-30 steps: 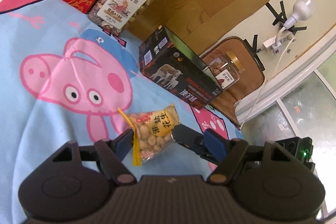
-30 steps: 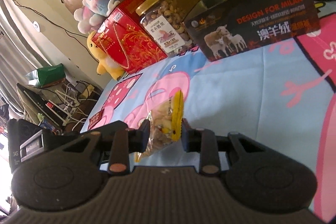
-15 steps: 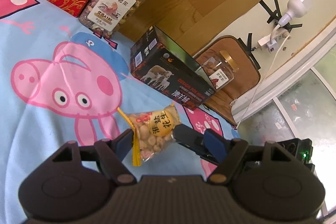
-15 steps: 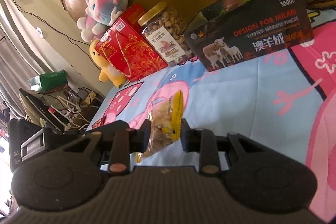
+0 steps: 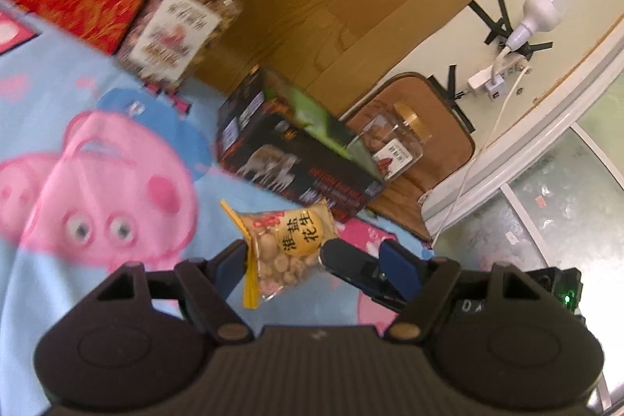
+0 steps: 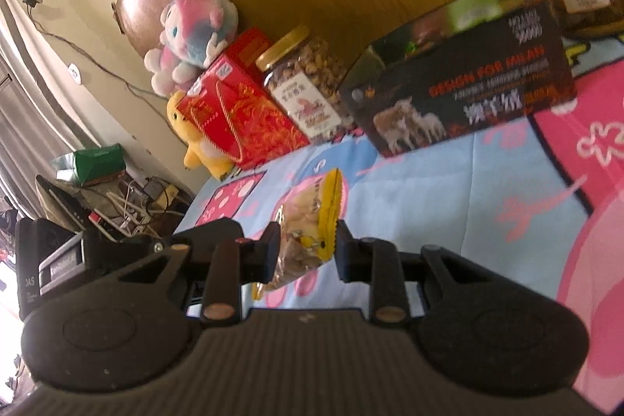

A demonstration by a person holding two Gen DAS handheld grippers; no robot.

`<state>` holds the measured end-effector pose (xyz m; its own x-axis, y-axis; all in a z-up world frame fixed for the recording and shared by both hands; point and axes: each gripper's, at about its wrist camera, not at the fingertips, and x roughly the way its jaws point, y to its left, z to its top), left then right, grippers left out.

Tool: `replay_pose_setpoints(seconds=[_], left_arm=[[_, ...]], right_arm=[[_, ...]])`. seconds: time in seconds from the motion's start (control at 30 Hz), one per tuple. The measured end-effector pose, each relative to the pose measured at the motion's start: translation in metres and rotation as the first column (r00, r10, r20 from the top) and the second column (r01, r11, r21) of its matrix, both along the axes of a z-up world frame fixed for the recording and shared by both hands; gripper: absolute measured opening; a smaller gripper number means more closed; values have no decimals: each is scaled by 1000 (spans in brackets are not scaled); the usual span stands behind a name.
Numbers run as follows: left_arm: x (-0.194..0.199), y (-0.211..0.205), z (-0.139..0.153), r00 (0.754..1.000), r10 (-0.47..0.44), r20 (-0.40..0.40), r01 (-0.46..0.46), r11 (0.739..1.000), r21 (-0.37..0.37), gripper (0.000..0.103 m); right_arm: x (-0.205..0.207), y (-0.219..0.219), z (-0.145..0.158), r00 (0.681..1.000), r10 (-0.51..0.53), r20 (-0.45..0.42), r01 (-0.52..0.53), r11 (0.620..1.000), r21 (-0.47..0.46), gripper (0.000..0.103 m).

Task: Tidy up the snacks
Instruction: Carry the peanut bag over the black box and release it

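Clear peanut packet with yellow seal (image 6: pixel 308 232) hangs above the blue cartoon bedspread (image 6: pixel 448 197), pinched in the right gripper (image 6: pixel 308 252); left gripper (image 5: pixel 308 260) gapes half-open around it; two nut jars, one black box behind

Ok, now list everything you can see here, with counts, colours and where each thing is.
peanut packet: one, clear with yellow seal, held above the bedsheet
nut jars: two, clear, gold lids; one beside the gift box, the other past the black box
black box: one, sheep picture, by the headboard
gift box: one, red and gold, by the headboard
plush toys: two, one pink-blue, one yellow, behind the gift box
bedsheet: light blue, pink cartoon pig
headboard: brown wood
bulb: one, white, on the wall
left tool: black, open around the packet
right tool: black, gripping the packet
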<state>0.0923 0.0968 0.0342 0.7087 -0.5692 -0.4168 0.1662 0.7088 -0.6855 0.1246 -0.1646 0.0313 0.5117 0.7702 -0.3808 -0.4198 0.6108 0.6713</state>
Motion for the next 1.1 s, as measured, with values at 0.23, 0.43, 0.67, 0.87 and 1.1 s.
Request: replay_pose_setpoints(seconds=[0.23,0.43,0.67,0.87,1.1], left_arm=[[60,-22,39,995,-41,94,38,999,34,75],[132,-45,55,991,-43,131,35,997,62,81],[174,-51,29,998,48,40,-54,988,148,83],[149,-45,29,996,65,58,-73,985,157,83],[107,-40,45,993,73,92,-88,981,175,86]], right_arm=[[34,-13,26,993,-80,92,81,997,-12,32],[86,-20,45,969,-158,188,167,985,-37,34],[126,-23,24,947,-227,227,280,930,-239,48],[120,-13,14,916,-171,363,347,792,-503,44],[126,0,23,945,-87,314,253,803,-540,46]])
